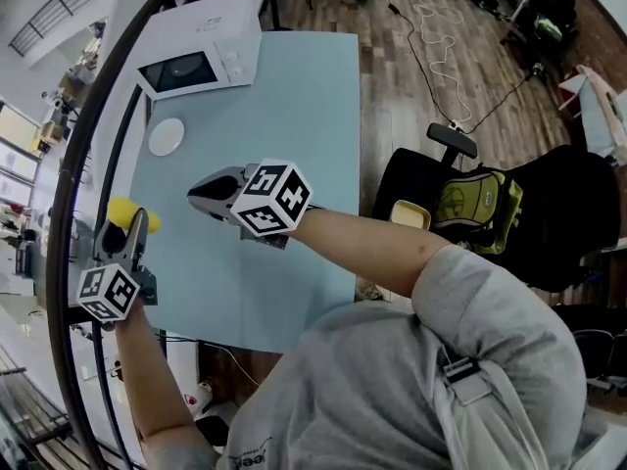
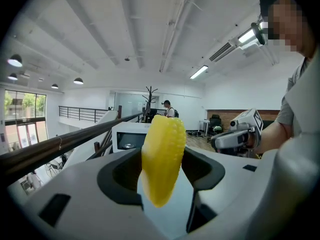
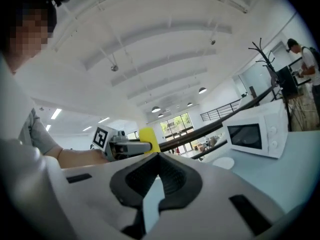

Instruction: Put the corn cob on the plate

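Observation:
The yellow corn cob stands upright between the jaws of my left gripper, which is shut on it. In the head view the corn cob and the left gripper hang over the table's left edge. A small white plate lies on the light blue table, ahead of the cob and in front of the microwave. My right gripper hovers over the middle of the table, to the right of the cob, shut and holding nothing. The right gripper view shows its jaws closed, with the corn cob and plate beyond.
A white microwave stands at the table's far left corner. A dark railing runs along the table's left side. Right of the table is a black chair with a green backpack, and cables lie on the wooden floor.

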`<act>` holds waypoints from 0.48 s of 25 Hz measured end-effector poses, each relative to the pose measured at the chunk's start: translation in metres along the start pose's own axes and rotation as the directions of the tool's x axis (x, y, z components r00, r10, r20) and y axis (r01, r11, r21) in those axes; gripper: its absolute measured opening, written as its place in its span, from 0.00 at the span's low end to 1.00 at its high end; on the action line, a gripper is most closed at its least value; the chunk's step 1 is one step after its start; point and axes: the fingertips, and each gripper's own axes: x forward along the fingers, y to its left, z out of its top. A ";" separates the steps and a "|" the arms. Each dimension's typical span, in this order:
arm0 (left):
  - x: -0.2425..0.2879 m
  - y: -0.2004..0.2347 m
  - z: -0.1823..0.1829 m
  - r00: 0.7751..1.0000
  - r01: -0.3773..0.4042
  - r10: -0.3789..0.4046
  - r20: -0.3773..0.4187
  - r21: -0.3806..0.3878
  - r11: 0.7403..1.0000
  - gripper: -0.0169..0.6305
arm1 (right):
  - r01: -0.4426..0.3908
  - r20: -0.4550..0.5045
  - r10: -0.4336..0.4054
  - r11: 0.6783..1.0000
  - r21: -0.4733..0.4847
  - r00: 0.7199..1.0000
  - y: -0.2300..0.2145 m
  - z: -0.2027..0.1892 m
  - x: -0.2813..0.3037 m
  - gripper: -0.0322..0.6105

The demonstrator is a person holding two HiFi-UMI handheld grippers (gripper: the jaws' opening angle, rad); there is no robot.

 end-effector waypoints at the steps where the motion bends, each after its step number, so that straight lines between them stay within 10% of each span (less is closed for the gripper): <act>1: -0.004 0.002 0.001 1.000 -0.006 0.006 0.004 -0.001 1.000 0.43 | -0.026 0.011 0.026 0.999 -0.021 1.000 0.008 0.015 0.010 0.08; 12: -0.033 0.027 0.003 0.998 -0.060 0.060 0.026 -0.003 0.998 0.43 | -0.116 0.014 0.121 0.974 -0.194 0.992 0.007 0.099 0.079 0.08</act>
